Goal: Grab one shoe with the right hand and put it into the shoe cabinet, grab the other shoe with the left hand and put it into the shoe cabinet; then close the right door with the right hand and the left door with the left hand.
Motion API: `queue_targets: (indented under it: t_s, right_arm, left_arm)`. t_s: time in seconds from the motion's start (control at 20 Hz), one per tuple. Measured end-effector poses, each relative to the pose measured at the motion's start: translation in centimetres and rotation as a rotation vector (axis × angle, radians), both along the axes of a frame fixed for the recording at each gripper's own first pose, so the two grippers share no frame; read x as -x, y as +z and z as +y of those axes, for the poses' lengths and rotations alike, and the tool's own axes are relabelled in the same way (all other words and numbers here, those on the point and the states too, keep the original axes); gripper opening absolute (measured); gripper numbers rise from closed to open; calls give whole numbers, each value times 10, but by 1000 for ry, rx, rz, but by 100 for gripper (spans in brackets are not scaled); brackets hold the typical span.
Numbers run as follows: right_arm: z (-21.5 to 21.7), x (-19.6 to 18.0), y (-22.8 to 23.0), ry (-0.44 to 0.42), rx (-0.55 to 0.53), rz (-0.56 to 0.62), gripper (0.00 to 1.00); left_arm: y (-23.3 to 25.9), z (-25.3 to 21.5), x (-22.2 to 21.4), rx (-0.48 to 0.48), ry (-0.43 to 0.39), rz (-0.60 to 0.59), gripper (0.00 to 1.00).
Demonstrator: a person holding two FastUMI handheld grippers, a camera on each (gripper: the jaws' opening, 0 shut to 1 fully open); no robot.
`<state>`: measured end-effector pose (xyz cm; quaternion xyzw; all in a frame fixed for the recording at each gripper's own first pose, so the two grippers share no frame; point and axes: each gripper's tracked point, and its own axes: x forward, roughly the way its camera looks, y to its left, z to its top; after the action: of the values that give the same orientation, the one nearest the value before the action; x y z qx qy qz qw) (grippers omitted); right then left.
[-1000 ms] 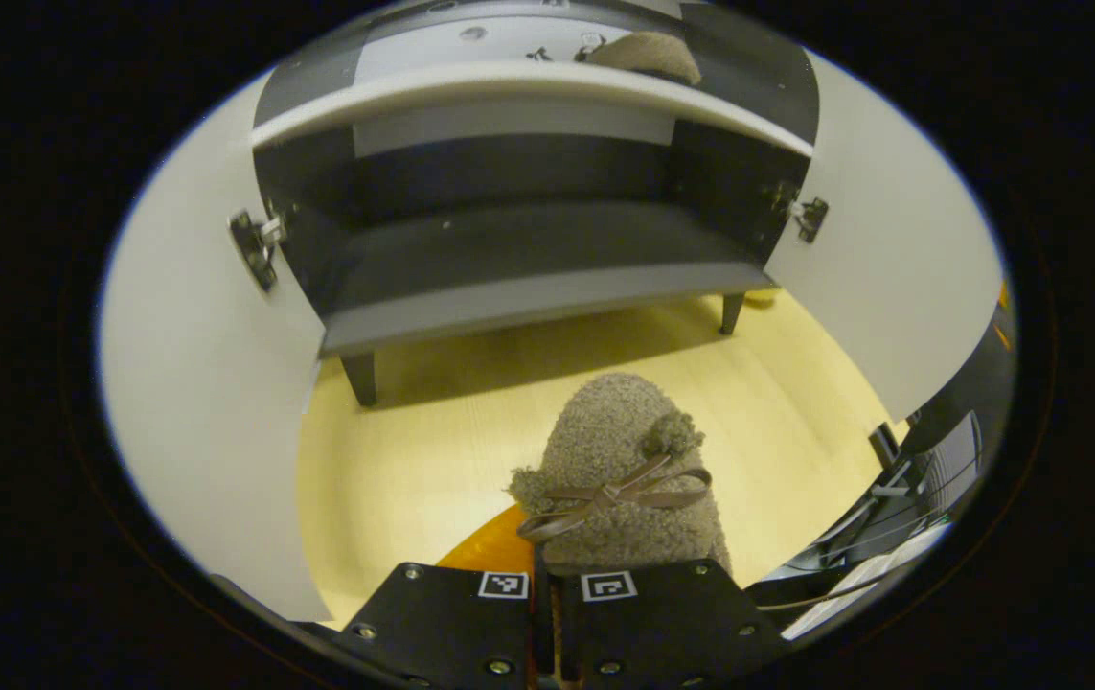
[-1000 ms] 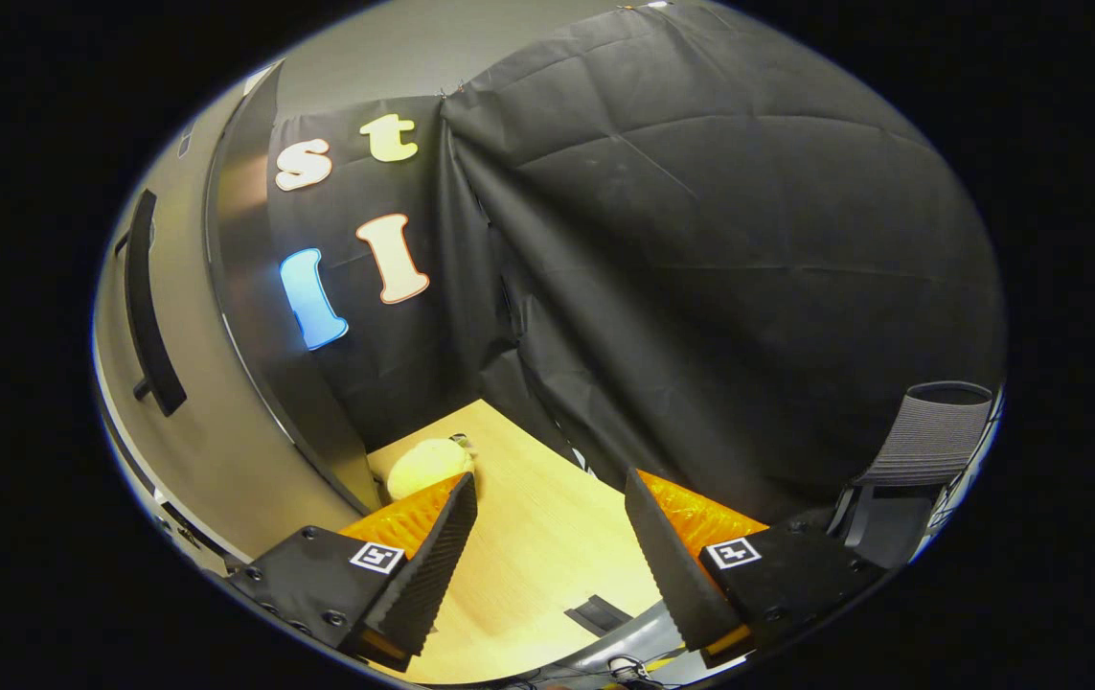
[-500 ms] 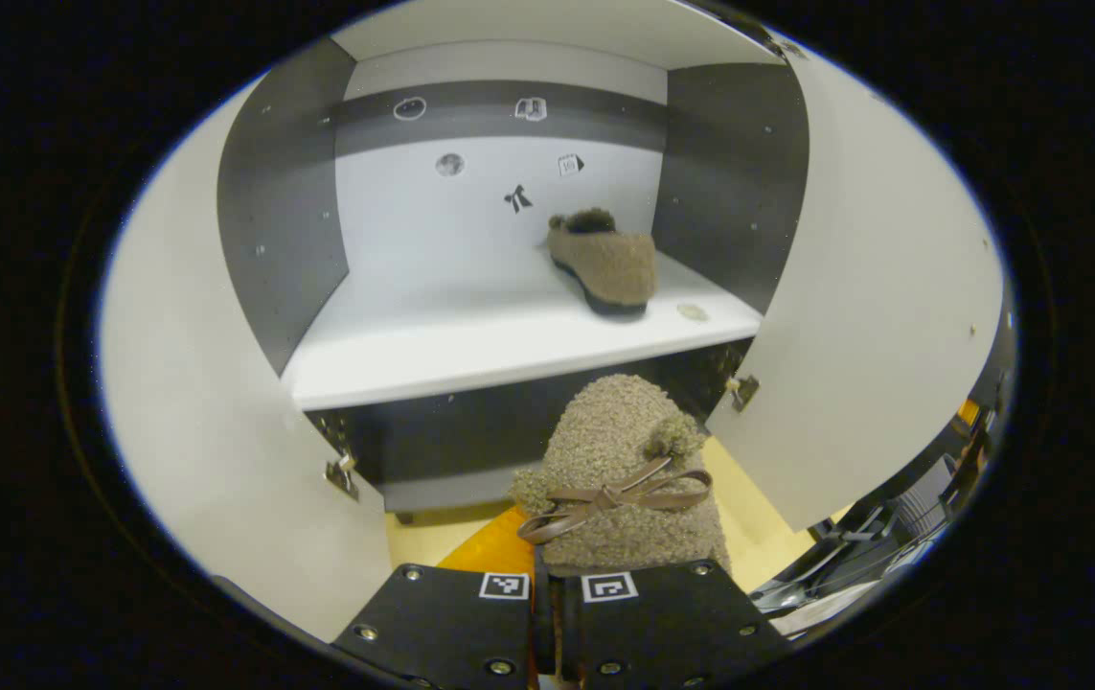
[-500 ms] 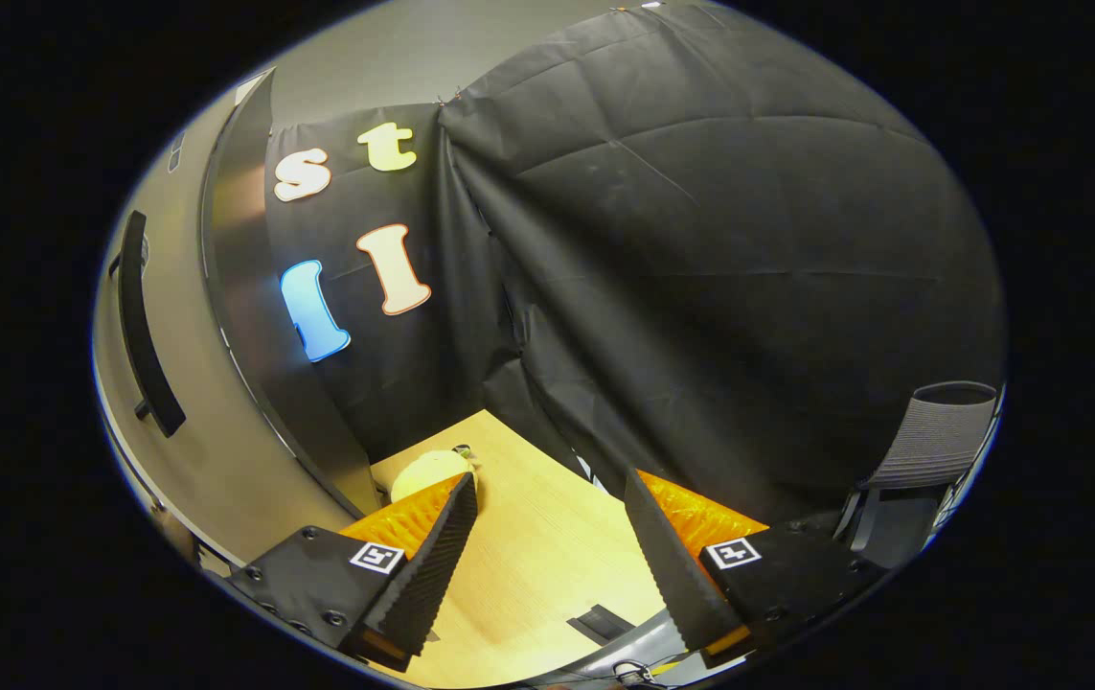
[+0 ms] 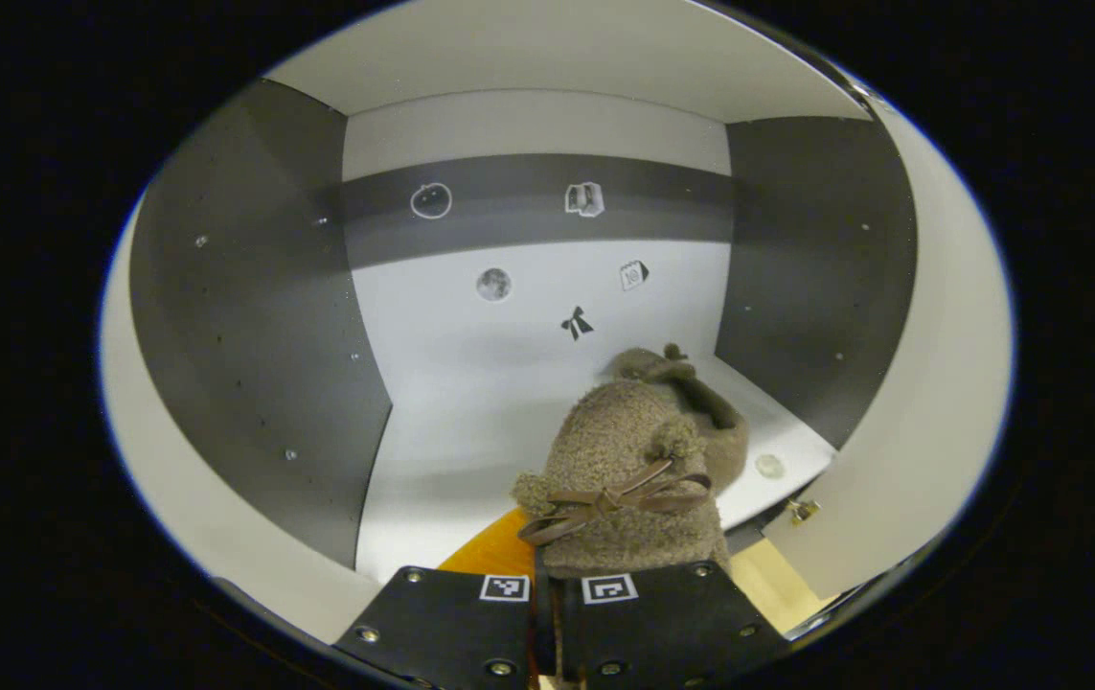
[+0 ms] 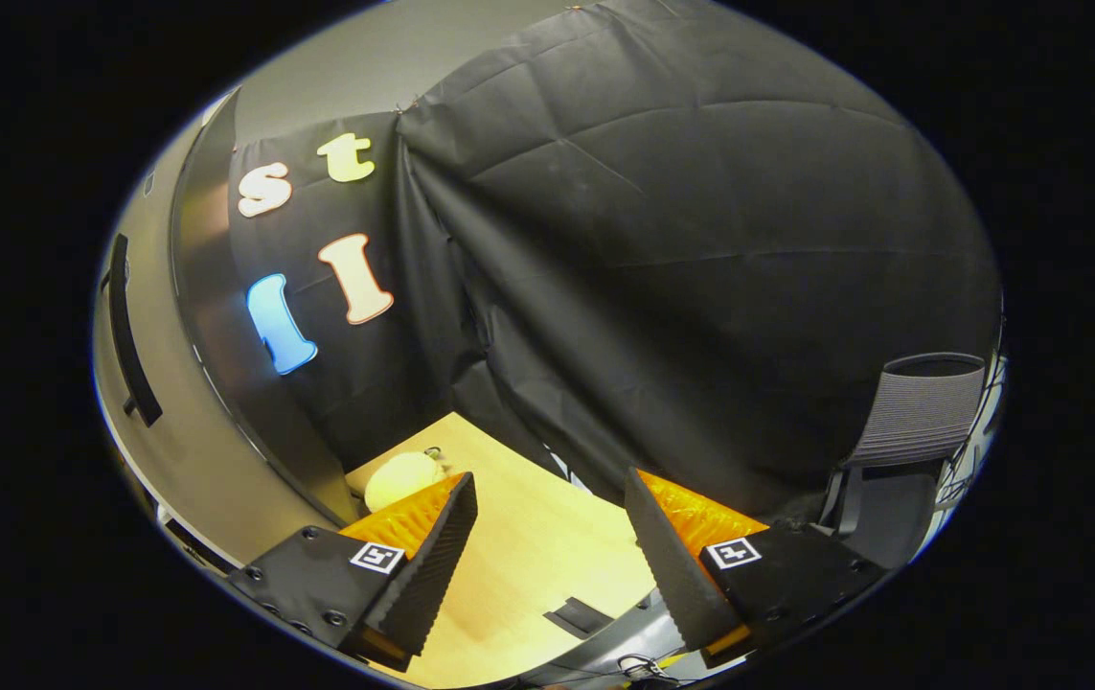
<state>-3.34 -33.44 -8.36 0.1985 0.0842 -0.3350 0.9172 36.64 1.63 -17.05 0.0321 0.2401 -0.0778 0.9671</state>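
At six o'clock in the left gripper view, the left gripper [image 5: 547, 613] has its fingers drawn close together on the heel end of a fuzzy brown shoe [image 5: 619, 470] with a ribbon bow; the contact itself is hidden behind the finger mounts. That shoe's toe points toward twelve o'clock, above the white shelf [image 5: 451, 460] of the shoe cabinet [image 5: 250, 316]. A second shoe [image 5: 700, 402] lies on the shelf at about one o'clock, mostly hidden by the held one. Part of the right door [image 5: 901, 460] shows at three o'clock, its edge cut off. In the right gripper view, the right gripper [image 6: 547, 556] is spread wide with nothing between its fingers, over a wooden floor [image 6: 518, 575]. A pale rounded object [image 6: 399, 477] at ten o'clock is partly hidden and unidentifiable. A chair [image 6: 911, 422] sits at three o'clock.
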Motion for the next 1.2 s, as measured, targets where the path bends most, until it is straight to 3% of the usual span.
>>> queue_targets:
  t_s: [0.25, 0.55, 1.05, 1.2]
  right_arm:
    - [5, 21, 7, -44, -1, -16, 98]
    - [18, 35, 8, -57, 28, -5, 98]
    - [3, 52, -1, -124, -5, -31, 98]
    - [-2, 50, -8, -114, -7, -14, 98]
  left_arm:
    - [7, 9, -61, -57, 16, -64, 5]
    - [-4, -2, -115, -56, 24, -115, 5]
    - [-35, 1, -138, -89, 61, -54, 6]
    - [-42, 0, -126, -89, 45, -13, 19]
